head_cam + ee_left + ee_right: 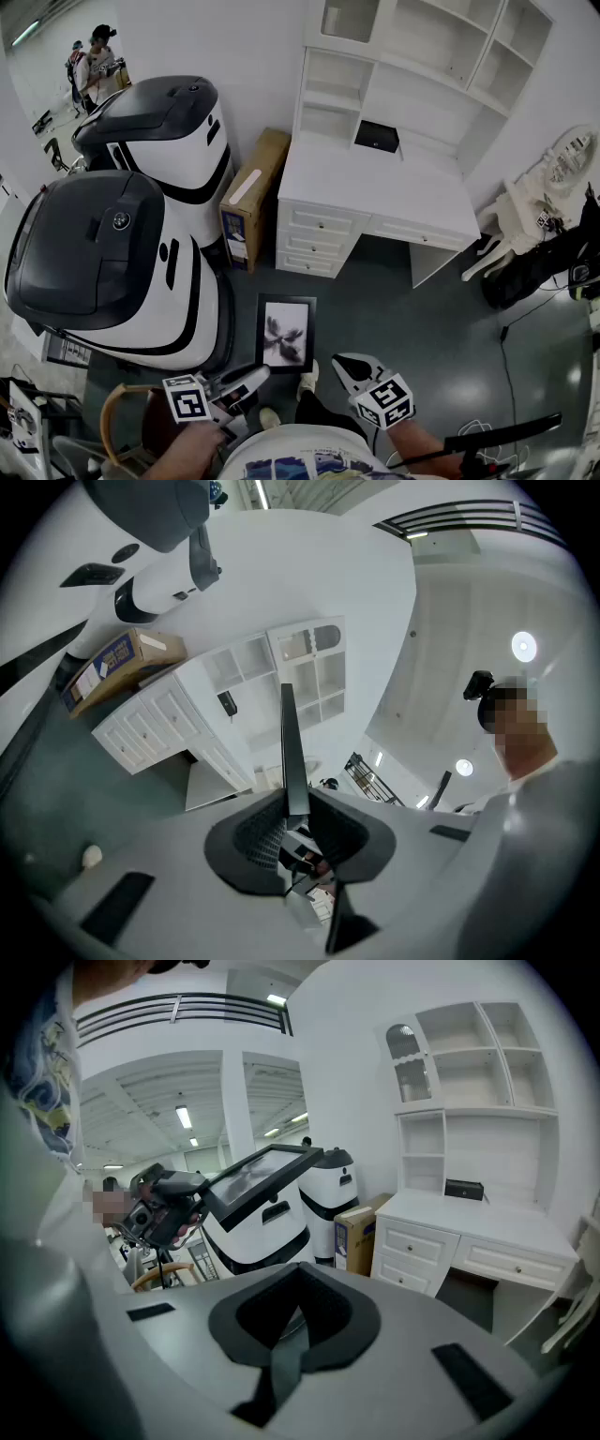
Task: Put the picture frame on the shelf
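The picture frame (pixel 286 333) is black with a dark flower print. It hangs level above the grey floor, in front of my body. My left gripper (pixel 251 378) is shut on its near left corner. In the left gripper view the frame (pixel 289 752) shows edge-on as a thin dark strip rising from between the jaws of the left gripper (pixel 298 822). My right gripper (pixel 344 360) hovers just right of the frame, shut with nothing in it. The right gripper view shows the frame (pixel 258 1177) tilted, held by the left gripper (pixel 169 1206). The white shelf unit (pixel 412 56) stands on a white desk (pixel 375 187) ahead.
Two big white-and-black machines (pixel 94 262) (pixel 164 127) stand at the left. A cardboard box (pixel 251 192) leans beside the desk's drawers (pixel 314 239). A small black object (pixel 377 137) lies on the desk. A white chair (pixel 525 216) and cables are at the right. A person (pixel 94 61) stands far back left.
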A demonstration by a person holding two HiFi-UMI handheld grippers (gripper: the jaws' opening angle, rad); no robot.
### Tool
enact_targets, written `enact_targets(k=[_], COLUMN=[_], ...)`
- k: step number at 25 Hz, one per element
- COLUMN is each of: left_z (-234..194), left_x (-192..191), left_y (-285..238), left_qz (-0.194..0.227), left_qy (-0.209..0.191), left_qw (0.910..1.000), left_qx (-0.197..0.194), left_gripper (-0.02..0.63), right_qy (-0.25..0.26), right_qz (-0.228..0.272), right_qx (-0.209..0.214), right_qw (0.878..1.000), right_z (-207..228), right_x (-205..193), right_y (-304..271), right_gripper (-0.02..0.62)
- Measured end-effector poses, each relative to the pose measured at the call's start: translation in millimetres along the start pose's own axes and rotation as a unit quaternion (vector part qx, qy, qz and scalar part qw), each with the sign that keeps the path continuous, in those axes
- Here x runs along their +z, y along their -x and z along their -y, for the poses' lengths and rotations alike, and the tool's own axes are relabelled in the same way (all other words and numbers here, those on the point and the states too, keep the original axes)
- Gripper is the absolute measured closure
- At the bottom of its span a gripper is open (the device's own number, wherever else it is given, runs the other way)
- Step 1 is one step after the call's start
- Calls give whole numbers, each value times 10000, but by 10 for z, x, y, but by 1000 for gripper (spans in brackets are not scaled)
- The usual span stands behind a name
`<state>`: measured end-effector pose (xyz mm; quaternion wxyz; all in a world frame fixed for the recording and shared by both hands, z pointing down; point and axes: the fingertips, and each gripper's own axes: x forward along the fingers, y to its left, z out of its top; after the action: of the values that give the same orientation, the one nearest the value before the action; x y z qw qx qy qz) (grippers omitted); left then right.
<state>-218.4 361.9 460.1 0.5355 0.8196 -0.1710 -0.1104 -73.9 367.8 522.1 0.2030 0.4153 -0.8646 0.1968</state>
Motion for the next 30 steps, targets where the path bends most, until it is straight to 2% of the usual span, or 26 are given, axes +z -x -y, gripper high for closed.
enact_targets(k=[8,13,17,18,20,24,27,30], left_z=[-99,-194,-389,-435,-524,-695,-805,-919], left_x=[678,1066,1274,1338,1472,1641,1842,2248], left_y=[-1084,-1621,-1931,-1995,-2118,-2310,-2460,-2705], left_qz=[40,65,90,97,100,133,120,20], left_qy=[-69,-150,52,119,200,289,347,318], left_qw=[10000,9999,9999,9999,9997,9995,9992,9990], left_qx=[-34,-39,-47,-56,-62,-87,-129,-314], left_gripper=[529,528,529,528,528,529,528,528], right_qy=[35,168,283,246,145,49,14,-28], right_qz=[262,393,495,525,538,537,512,508], right_qx=[-119,135,-23,-91,-229,-424,-622,-773], right_qw=[9996,9990,9984,9983,9982,9976,9967,9957], right_z=[1135,1590,1894,1963,2092,2234,2331,2518], right_x=[466,671,717,735,752,691,771,1028], right_y=[-130,-225,-321,-349,-407,-472,-517,-689], right_gripper=[572,571,564,545,422,432,482,546])
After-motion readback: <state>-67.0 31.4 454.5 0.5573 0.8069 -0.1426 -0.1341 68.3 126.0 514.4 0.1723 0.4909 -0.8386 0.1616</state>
